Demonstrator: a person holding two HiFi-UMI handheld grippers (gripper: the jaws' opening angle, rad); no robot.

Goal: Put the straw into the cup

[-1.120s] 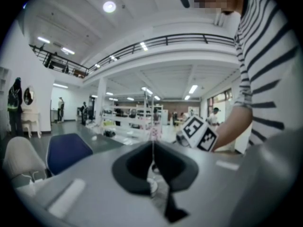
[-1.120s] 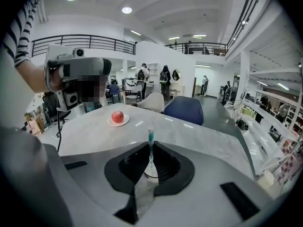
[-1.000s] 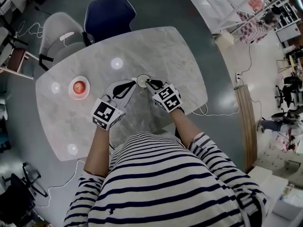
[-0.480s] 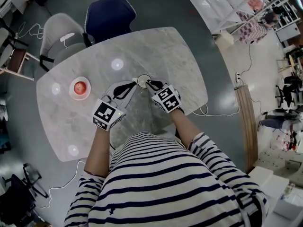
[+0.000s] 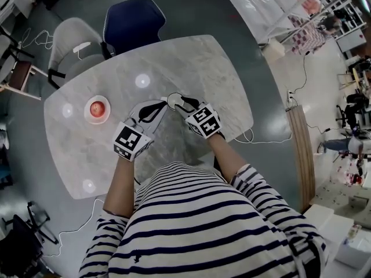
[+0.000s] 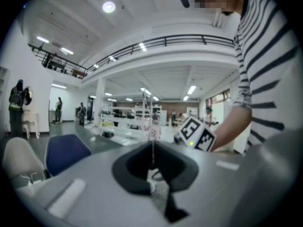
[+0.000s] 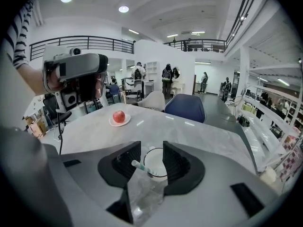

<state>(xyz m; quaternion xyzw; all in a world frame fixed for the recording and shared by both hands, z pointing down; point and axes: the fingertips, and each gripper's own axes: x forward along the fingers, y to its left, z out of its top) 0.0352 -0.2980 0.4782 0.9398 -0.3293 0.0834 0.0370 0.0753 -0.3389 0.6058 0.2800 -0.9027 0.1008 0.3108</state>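
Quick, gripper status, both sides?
Left gripper: shut, tips at the edge of the cup; a pinch on it cannot be told.
Right gripper: closed on the wrapped straw, beside the cup.

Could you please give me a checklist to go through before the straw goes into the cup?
1. Straw held: ok; it sits between the right claw's jaws.
2. Straw unwrapped: not ok; a clear wrapper covers its lower part.
3. Cup ready: ok; upright on the table, mouth open, just beyond those jaws.
4. Straw lined up with the mouth: cannot tell; it lies slantwise before the rim.
5. Left claw role: cannot tell; its jaws are together, and what they pinch, if anything, is unclear.
6. Apple out of the way: ok; it stands on its plate, well aside.
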